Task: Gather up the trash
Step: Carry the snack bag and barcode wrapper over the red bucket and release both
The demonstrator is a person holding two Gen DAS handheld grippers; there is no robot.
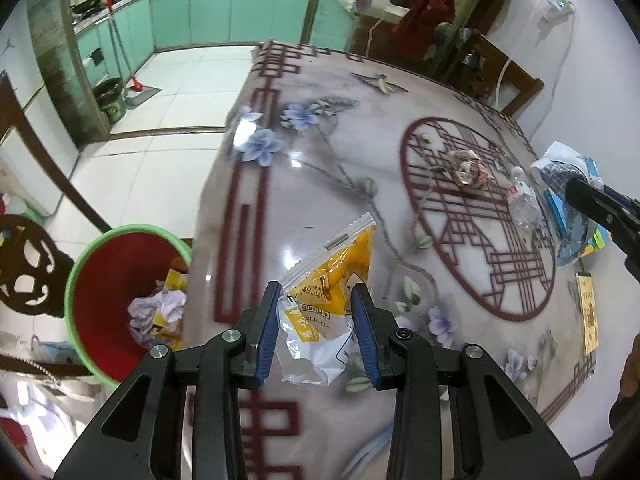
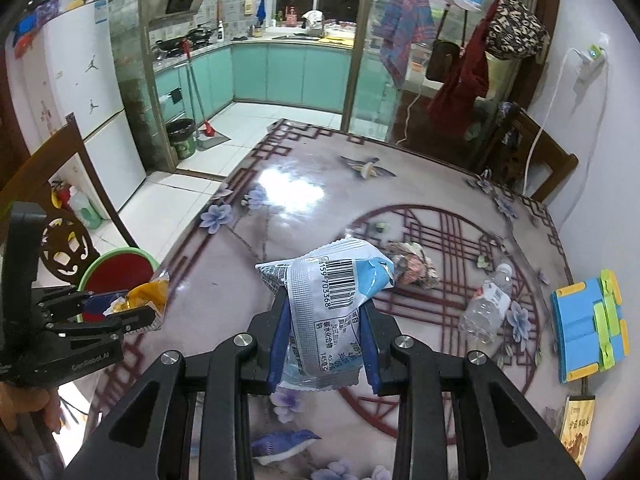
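Note:
My left gripper [image 1: 318, 292] is shut on a yellow and clear snack wrapper [image 1: 332, 300] and holds it above the table near its left edge. It also shows in the right wrist view [image 2: 132, 308] with the wrapper [image 2: 150, 292]. A red bin with a green rim [image 1: 120, 300] stands on the floor left of the table, with crumpled paper and wrappers inside. My right gripper [image 2: 324, 300] is shut on a blue and white snack wrapper [image 2: 332, 300] above the table. A crumpled paper ball [image 2: 412, 266] and an empty plastic bottle [image 2: 486, 304] lie on the table.
The patterned glossy table [image 1: 320, 160] fills the middle. A blue and yellow foam block [image 2: 588, 320] and a small book [image 2: 576, 432] lie at its right edge. Wooden chairs [image 2: 68, 200] stand left and far right. The bin also shows in the right wrist view [image 2: 120, 268].

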